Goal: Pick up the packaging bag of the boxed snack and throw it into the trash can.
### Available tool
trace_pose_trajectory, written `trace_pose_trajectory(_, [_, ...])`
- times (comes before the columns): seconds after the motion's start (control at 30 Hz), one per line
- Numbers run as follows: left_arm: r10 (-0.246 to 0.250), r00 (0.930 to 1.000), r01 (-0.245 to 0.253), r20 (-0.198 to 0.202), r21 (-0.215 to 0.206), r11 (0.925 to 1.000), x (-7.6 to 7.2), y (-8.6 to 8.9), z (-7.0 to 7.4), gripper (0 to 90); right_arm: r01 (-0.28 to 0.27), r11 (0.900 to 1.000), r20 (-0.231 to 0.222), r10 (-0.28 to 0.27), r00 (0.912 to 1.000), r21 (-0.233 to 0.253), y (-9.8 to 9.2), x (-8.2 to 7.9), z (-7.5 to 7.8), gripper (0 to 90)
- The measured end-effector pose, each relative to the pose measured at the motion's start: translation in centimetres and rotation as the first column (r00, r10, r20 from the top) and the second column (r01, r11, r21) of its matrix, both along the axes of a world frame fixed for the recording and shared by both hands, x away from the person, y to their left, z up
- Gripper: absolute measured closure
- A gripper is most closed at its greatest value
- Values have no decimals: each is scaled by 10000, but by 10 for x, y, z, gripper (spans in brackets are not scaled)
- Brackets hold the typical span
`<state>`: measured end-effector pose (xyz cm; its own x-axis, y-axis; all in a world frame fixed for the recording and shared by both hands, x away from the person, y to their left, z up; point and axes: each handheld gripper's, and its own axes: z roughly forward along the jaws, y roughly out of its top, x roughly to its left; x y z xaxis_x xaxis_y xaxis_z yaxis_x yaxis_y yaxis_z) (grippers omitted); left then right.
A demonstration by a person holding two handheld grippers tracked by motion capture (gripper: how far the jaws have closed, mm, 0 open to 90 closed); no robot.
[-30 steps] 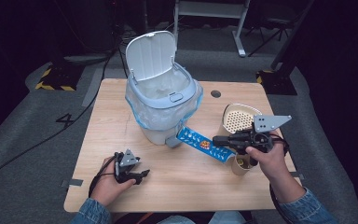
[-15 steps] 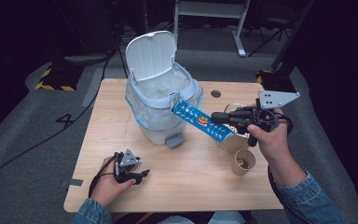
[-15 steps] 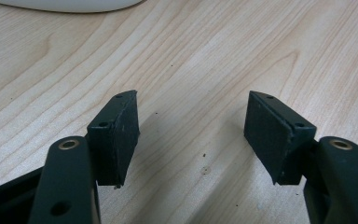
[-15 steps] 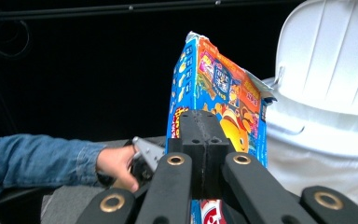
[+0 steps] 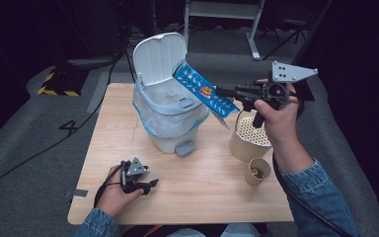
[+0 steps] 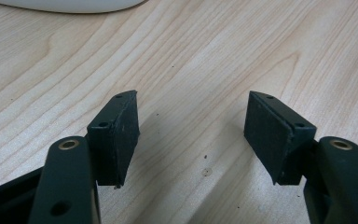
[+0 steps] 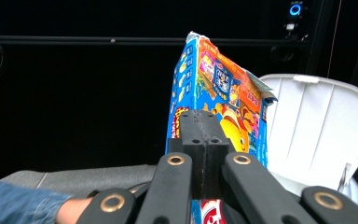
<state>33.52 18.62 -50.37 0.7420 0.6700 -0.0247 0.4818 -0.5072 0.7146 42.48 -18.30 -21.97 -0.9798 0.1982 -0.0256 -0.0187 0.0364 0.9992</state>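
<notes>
We see a perforated cream container (image 5: pixel 250 138) standing near the right edge of the wooden tabletop (image 5: pixel 202 192). Just beside it, toward the front right corner, we find a small paper cup (image 5: pixel 257 171) with something yellowish inside.

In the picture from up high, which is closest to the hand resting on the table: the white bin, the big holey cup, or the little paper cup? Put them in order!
From the left gripper, in the high view:
1. White bin, just beyond it, mid-table.
2. Little paper cup, off toward the right edge.
3. Big holey cup, behind the little cup, a bit farther back.
</notes>
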Motion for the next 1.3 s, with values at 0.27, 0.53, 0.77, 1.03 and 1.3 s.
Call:
trace_pose_trajectory(0.27, [41, 10000, -41, 28, 35, 10000, -1, 0, 0, 359, 481, 9986, 504, -491, 9975, 221, 20, 23, 19, 900])
trace_pose_trajectory(0.53, [56, 10000, -56, 16, 21, 10000, -1, 1, 0, 359, 867, 9947, 859, -912, 9921, 544, 42, 43, 30, 900])
trace_pose_trajectory(0.77, [54, 10000, -54, 12, -23, 10000, 0, 1, 0, 358, 1513, 9867, 1187, -1575, 9804, 599, 58, 55, 29, 900])
trace_pose_trajectory(1.03, [35, 10000, -35, 47, 44, 10000, -1, 1, 0, 358, 1559, 9864, 1174, -1611, 9799, 523, 73, 63, 22, 900])
trace_pose_trajectory(1.3, [44, 10000, -45, 48, 52, 10000, -1, 1, 0, 358, 1442, 9881, 868, -1484, 9851, 526, 95, 71, 10, 900])
